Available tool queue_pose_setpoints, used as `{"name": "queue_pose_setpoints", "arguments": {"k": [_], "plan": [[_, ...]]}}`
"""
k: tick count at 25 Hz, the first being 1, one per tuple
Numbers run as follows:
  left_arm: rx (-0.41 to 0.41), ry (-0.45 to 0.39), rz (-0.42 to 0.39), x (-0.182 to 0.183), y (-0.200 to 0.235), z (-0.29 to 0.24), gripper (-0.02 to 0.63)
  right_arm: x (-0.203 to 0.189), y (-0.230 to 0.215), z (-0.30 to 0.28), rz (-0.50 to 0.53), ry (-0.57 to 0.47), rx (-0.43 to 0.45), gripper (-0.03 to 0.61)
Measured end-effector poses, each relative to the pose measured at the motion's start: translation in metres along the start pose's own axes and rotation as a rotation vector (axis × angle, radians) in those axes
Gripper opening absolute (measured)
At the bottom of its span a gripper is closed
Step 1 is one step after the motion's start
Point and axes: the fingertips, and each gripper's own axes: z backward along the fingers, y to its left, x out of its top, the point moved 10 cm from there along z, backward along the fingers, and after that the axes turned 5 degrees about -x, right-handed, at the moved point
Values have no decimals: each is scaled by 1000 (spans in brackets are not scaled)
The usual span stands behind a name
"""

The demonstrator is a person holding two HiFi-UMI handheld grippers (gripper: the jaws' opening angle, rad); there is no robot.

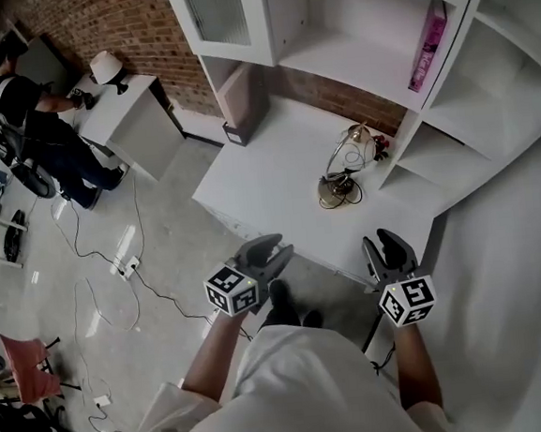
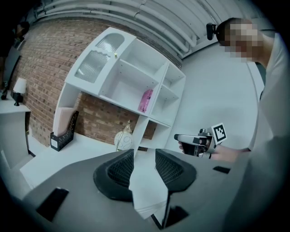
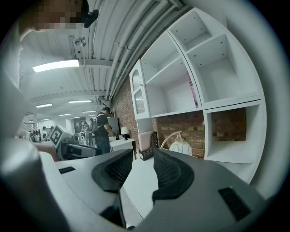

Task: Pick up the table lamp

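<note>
Nearest to the camera, a person in a white shirt holds both tools out in front of the body, just at the front edge of the white counter. The left gripper is dark grey, with a cube of square markers at its back. Its jaws are apart by a rather narrow gap, and only the bare counter top shows between them. The right gripper is of the same build. Its jaws are apart a little wider, and nothing stands between them either. Both point toward the back of the counter. The left one is nearer the middle of the front edge and the right one is nearer its right end.

Further in, the table lamp stands on the counter near the back right corner, just beside an upright of the tall white shelf unit. It has a round metal base, a thin curved metal arm and a pale globe shade. It is well apart from both grippers and neither touches it. At the back left corner of the counter stands a black mesh file holder with a pale pink folder in it. In an upper compartment of the shelf unit a flat pink box leans against the side wall.

Farthest away, along the red brick wall, there is a second, smaller white counter that carries a small lamp with a white shade. Another person in dark clothes bends over it. Thin cables and a white power strip lie on the grey floor.
</note>
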Motion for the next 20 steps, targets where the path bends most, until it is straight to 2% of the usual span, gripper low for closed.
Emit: {"name": "queue_pose_setpoints", "arguments": {"k": [6,20], "plan": [[-17,13,-15,12,40,-14,150,2,-4,-43,2,19,-15,160],[-149,96,-31,49,162,-70,155,17,-23,-162,-18,68,-96,164]]}}
